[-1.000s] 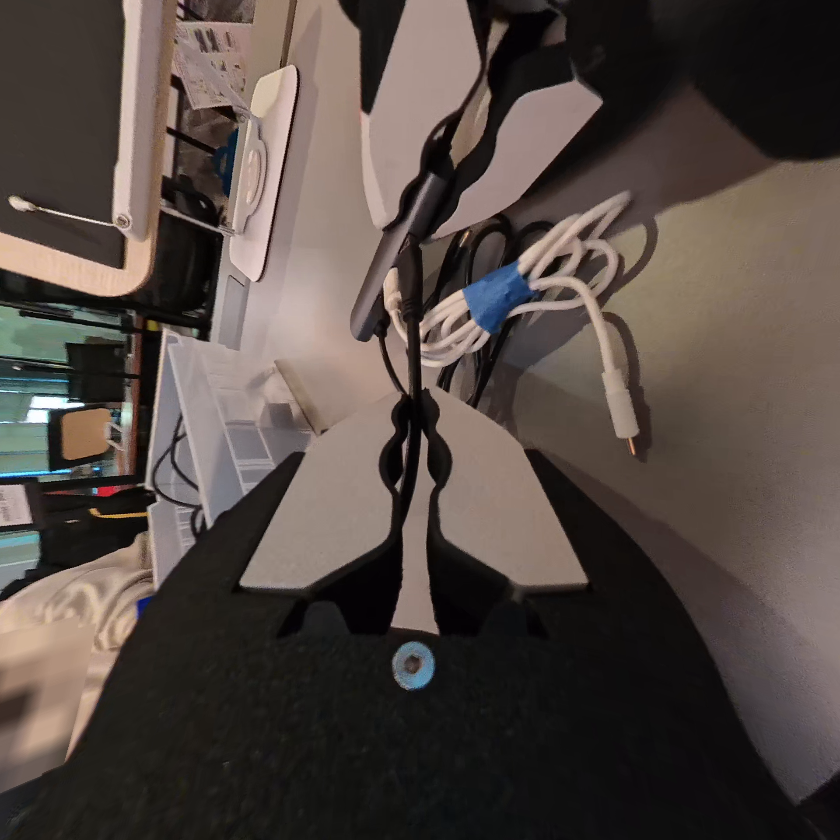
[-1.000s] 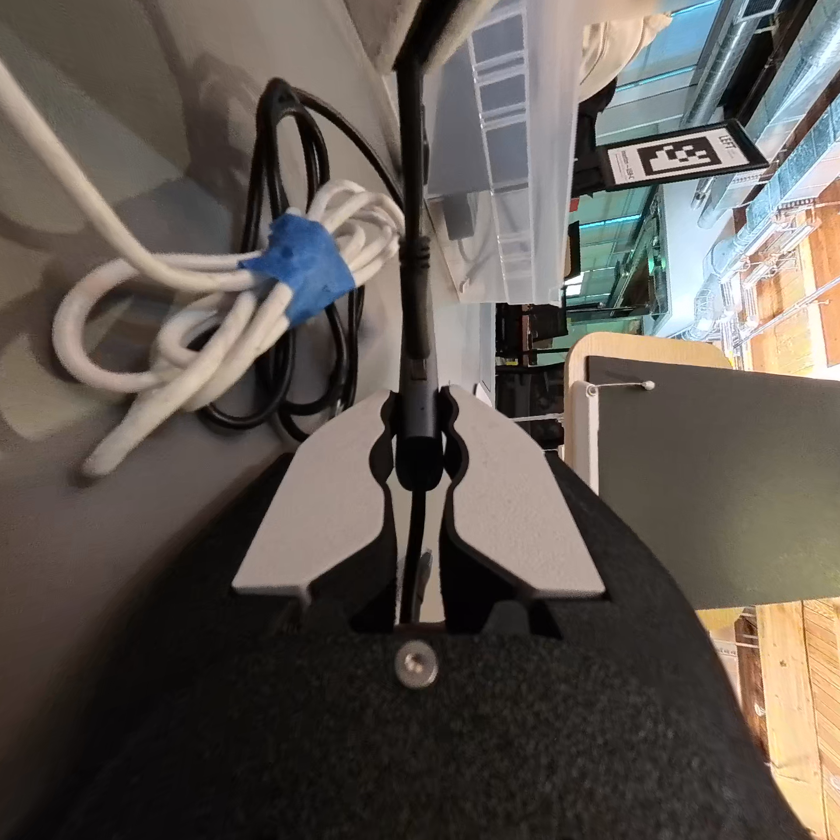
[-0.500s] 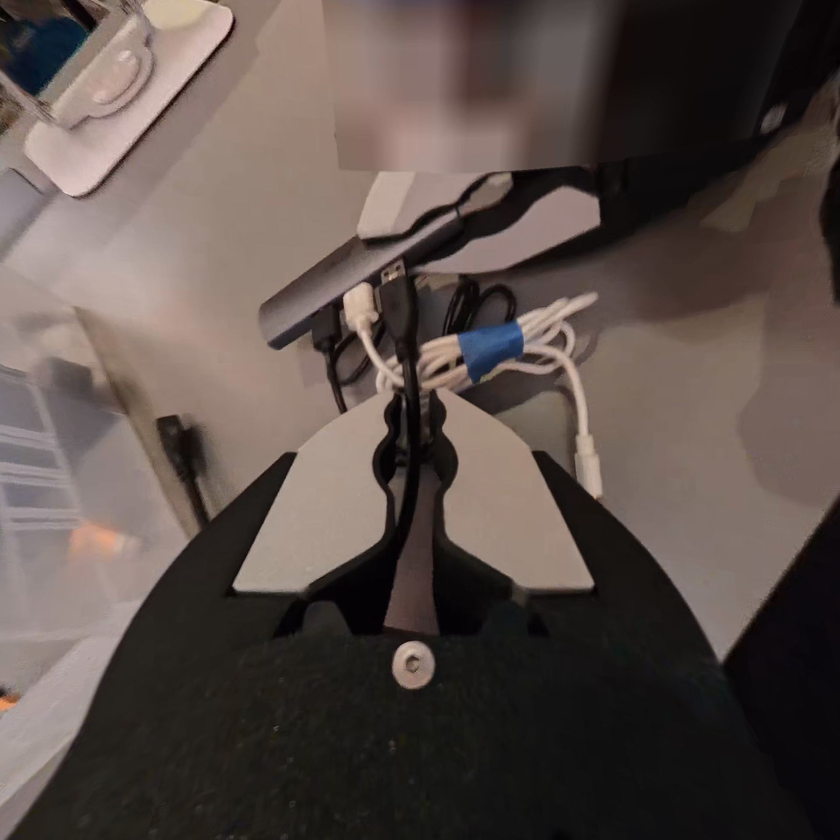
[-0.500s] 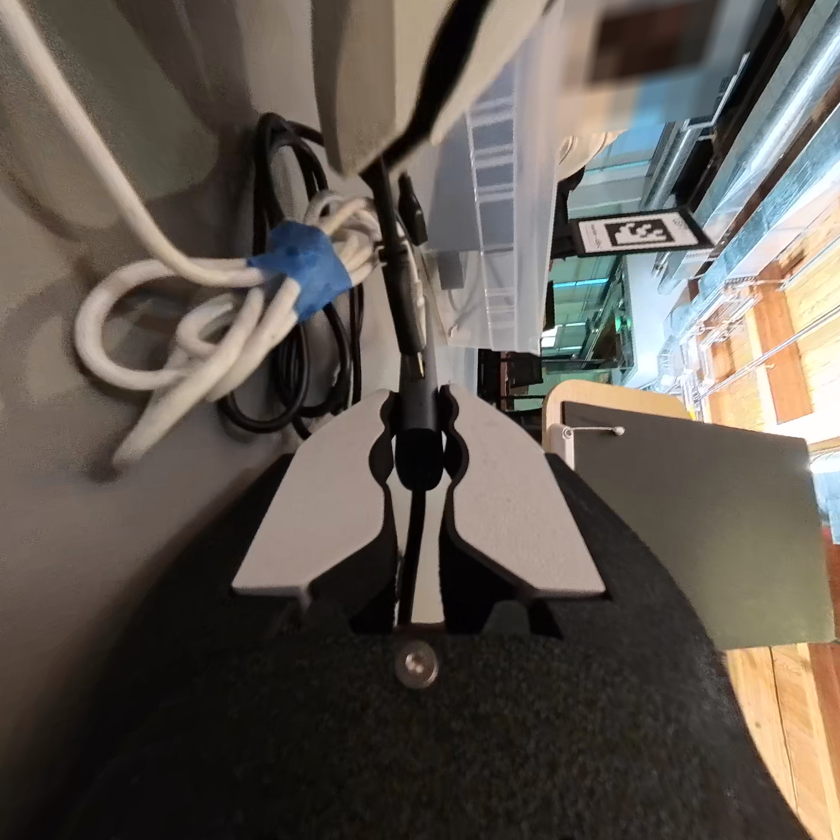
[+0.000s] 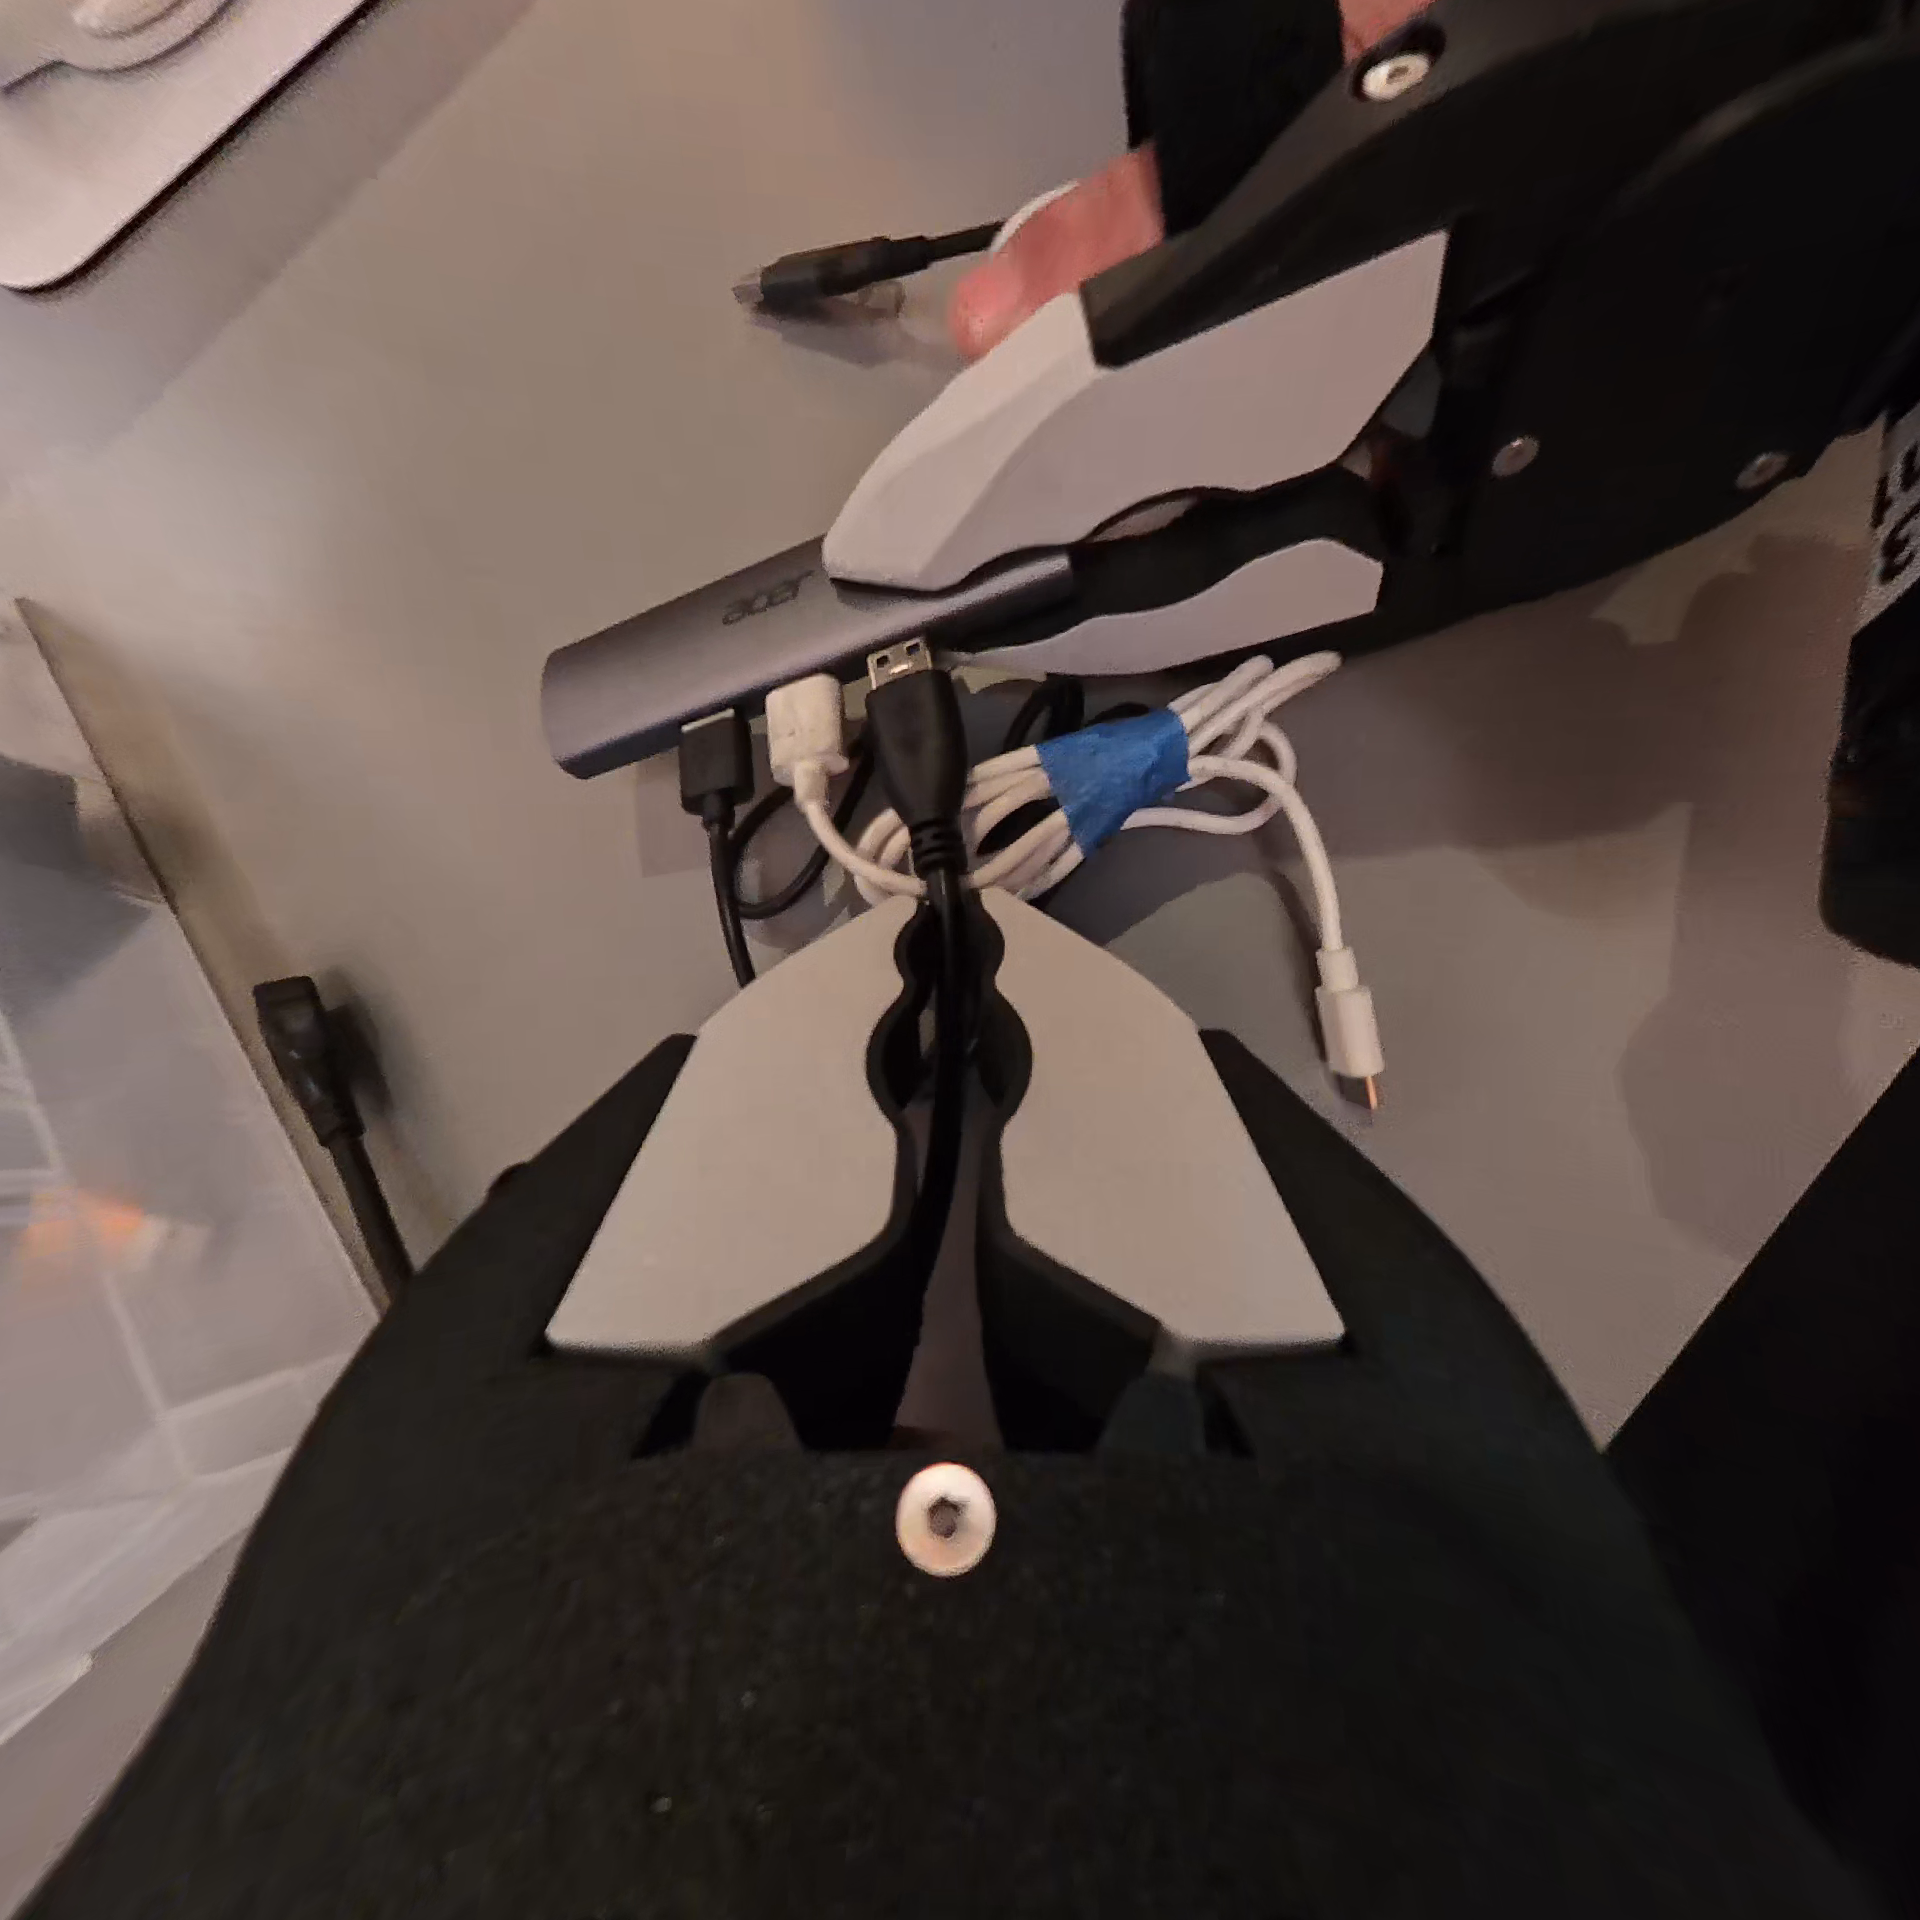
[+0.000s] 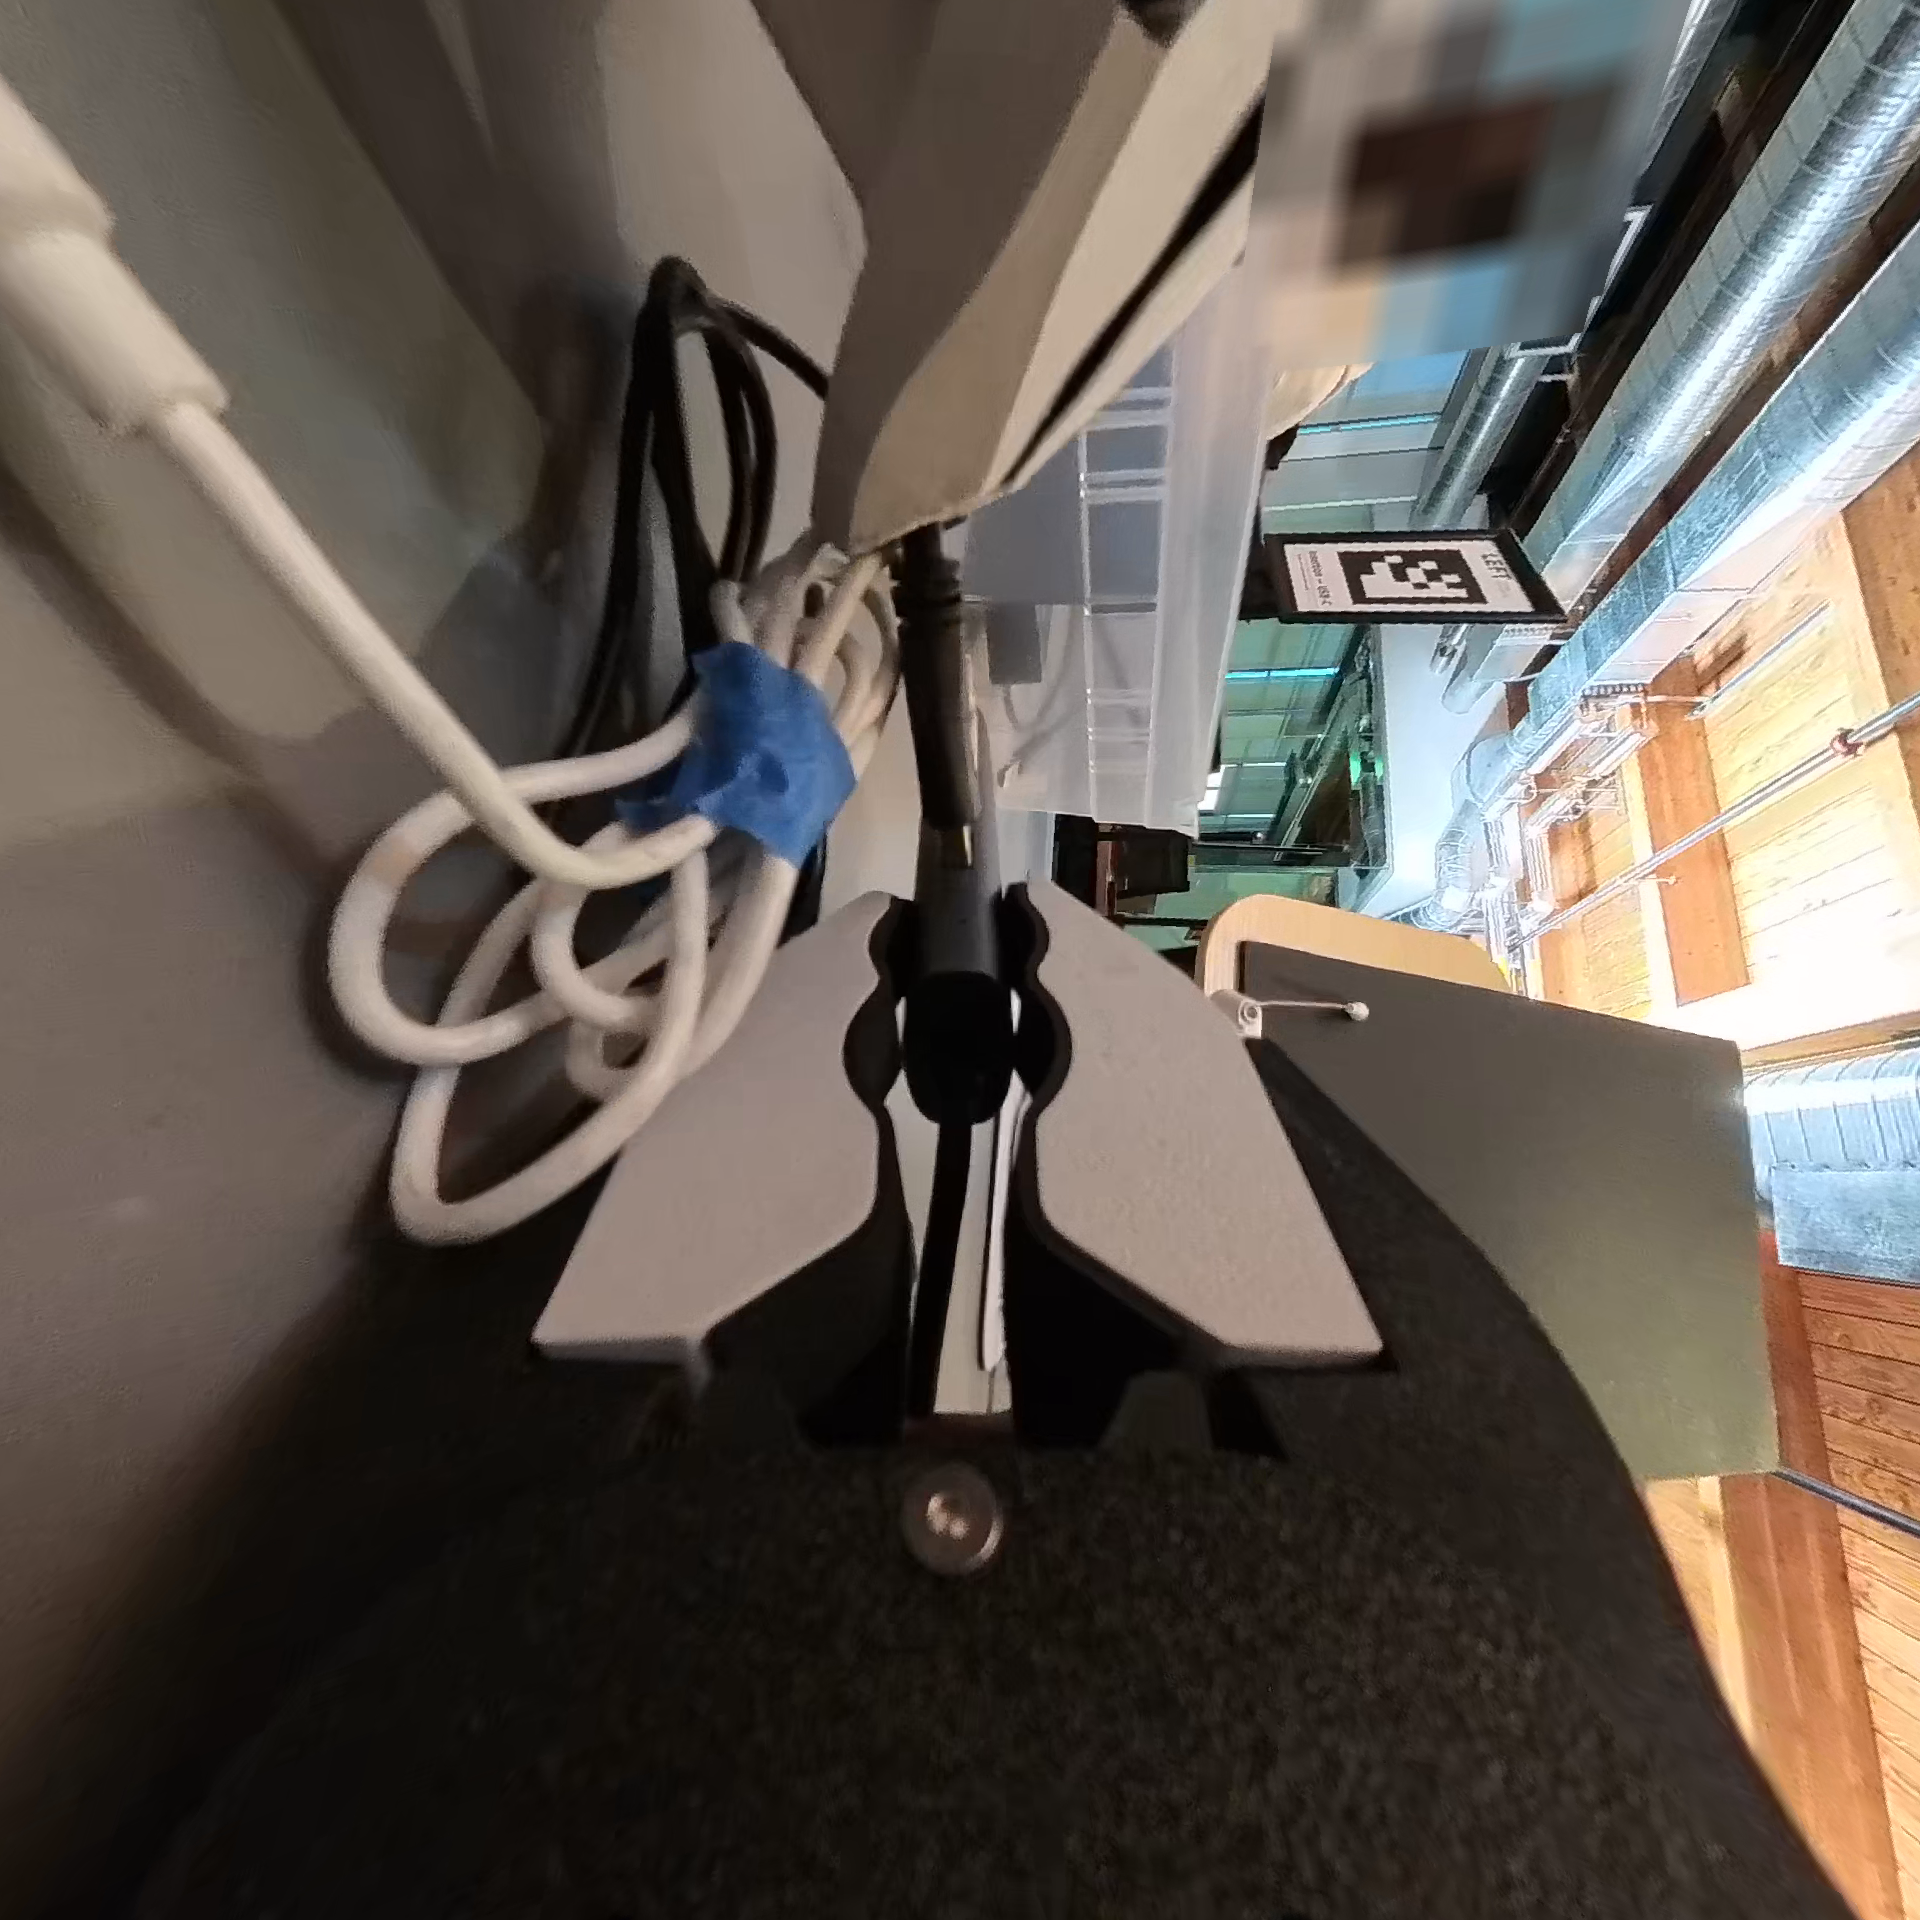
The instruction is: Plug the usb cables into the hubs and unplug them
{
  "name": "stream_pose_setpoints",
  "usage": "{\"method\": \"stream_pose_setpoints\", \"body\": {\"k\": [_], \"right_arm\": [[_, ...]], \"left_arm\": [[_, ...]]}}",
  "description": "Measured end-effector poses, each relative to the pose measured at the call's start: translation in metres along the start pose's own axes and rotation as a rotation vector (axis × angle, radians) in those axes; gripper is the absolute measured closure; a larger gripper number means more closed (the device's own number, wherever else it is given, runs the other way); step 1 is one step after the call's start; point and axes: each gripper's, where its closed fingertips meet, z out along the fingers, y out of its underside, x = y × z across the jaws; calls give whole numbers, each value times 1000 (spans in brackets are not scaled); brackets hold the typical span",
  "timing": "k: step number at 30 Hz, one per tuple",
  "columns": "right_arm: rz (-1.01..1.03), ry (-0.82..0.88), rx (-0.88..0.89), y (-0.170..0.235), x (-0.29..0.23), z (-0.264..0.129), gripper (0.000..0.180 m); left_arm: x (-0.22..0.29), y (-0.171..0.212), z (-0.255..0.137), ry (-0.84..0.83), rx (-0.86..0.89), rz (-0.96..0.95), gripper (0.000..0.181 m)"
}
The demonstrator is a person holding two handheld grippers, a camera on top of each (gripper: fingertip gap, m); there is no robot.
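The grey table [image 5: 436, 436] carries everything here. The right hand-held gripper [image 5: 862, 566] reaches in from the upper right, its pale fingers clamped on one end of the grey hub [image 5: 727, 665], which it holds just above the surface. The left hand-held gripper [image 5: 951, 914] is closed on the black cable [image 5: 940, 1039], whose plug [image 5: 914, 727] sits with its metal tip right at the hub's side, seemingly not fully seated. A white plug [image 5: 805, 722] and another black plug [image 5: 712, 753] occupy neighbouring ports. A coiled white cable [image 5: 1226, 758] lies beneath, bound with blue tape [image 5: 1117, 769].
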Motion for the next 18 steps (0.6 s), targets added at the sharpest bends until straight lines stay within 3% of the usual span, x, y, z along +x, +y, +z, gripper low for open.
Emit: {"method": "stream_pose_setpoints", "body": {"k": [8, 14, 18], "right_arm": [[-14, -12, 25, -2, -4, 0, 163], [79, -57, 157, -11, -5, -7, 163], [110, -88, 49, -8, -4, 0, 163]], "left_arm": [[0, 0, 4, 19, -14, 48, 177], [-2, 0, -2, 85, 53, 53, 177], [-5, 0, -4, 42, 38, 35, 176]]}}
